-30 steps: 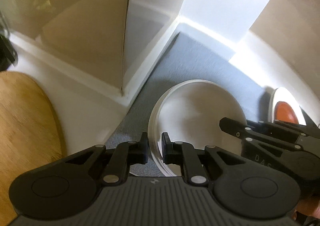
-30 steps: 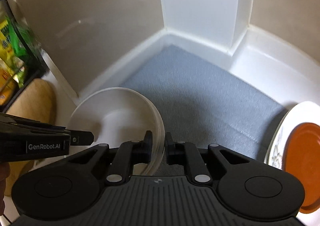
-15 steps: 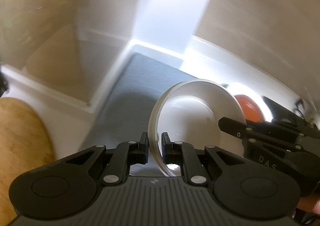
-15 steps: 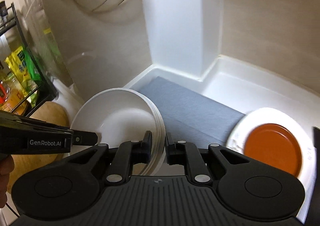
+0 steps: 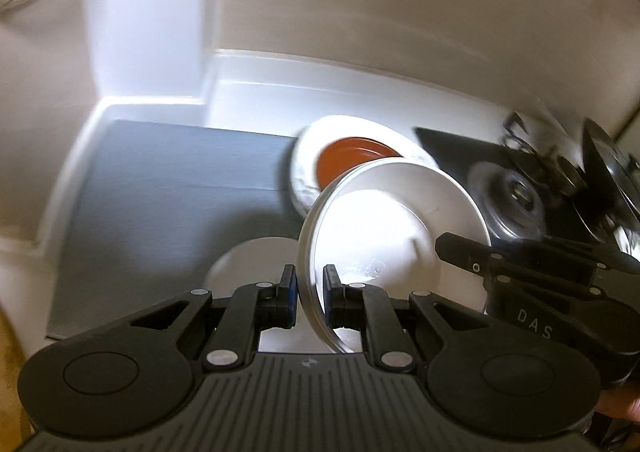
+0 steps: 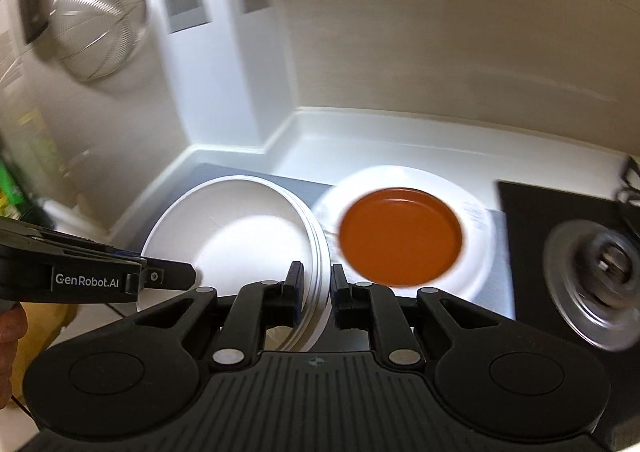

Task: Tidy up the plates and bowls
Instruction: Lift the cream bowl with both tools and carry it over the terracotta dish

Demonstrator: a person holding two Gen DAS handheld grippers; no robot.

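aloft, white bowl stack [image 6: 240, 236] — left gripper [image 5: 310, 294], right gripper [image 6: 316, 292] on opposite rims

Each camera sits just behind its own hand-held gripper and looks forward and down along the fingers, very near them. Both face the white corner of the desk [image 6: 400, 140]. Both views share the grey mat [image 5: 160, 204], the orange plate [image 6: 400, 236] and the white bowls [image 5: 392, 236].

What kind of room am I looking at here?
Most likely a home kitchen: a wire strainer hangs on the wall, a stack of white bowls is held over a counter mat, and a stove burner sits beside it.
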